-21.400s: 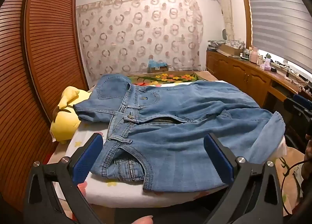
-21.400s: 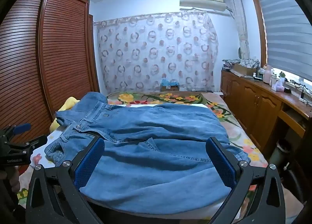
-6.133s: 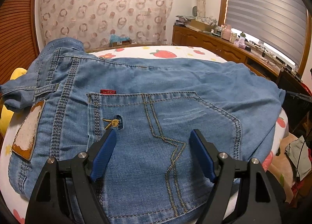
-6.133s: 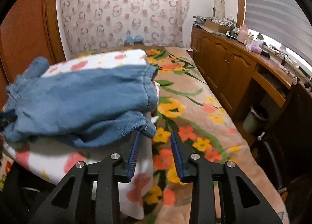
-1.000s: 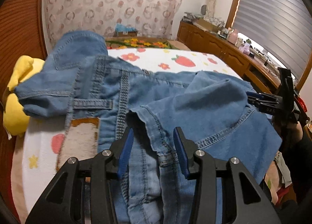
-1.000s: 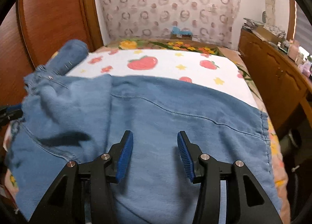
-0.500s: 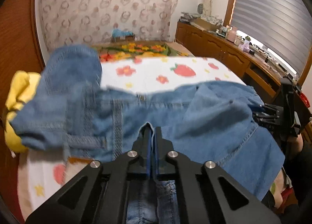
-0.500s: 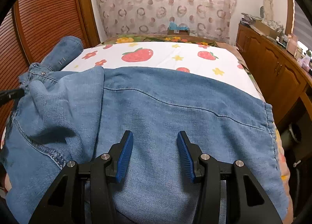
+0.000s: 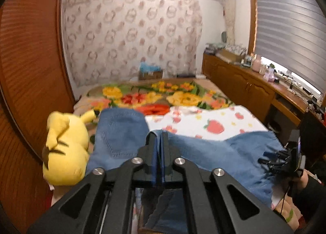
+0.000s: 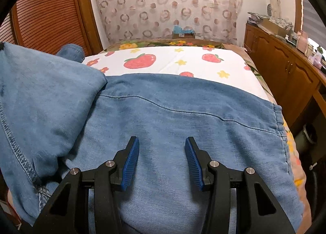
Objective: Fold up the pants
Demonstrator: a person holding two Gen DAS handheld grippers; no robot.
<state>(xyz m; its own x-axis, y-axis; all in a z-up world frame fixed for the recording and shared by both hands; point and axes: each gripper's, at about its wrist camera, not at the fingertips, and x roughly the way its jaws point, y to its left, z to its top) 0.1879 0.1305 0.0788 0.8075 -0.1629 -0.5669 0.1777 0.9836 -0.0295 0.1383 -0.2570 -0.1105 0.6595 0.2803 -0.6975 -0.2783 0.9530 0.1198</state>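
The blue jeans [image 10: 173, 124] lie on a white strawberry-print cloth [image 10: 183, 61] on the bed. My left gripper [image 9: 159, 138] is shut on a fold of the jeans [image 9: 203, 152] and holds it lifted above the bed. The raised denim hangs at the left of the right wrist view [image 10: 40, 99]. My right gripper [image 10: 162, 148] is open just above the flat leg part, empty. It also shows at the right edge of the left wrist view [image 9: 271, 158].
A yellow plush toy [image 9: 65, 148] lies at the bed's left edge by the wooden wardrobe doors [image 9: 26, 71]. A floral blanket [image 9: 154, 95] covers the far bed. Wooden cabinets [image 10: 285, 67] run along the right wall.
My left gripper closed on the denim and has lifted it up and back, so the view tilted upward. The raised fold moved higher at the left of the right wrist view. My right gripper stayed open.
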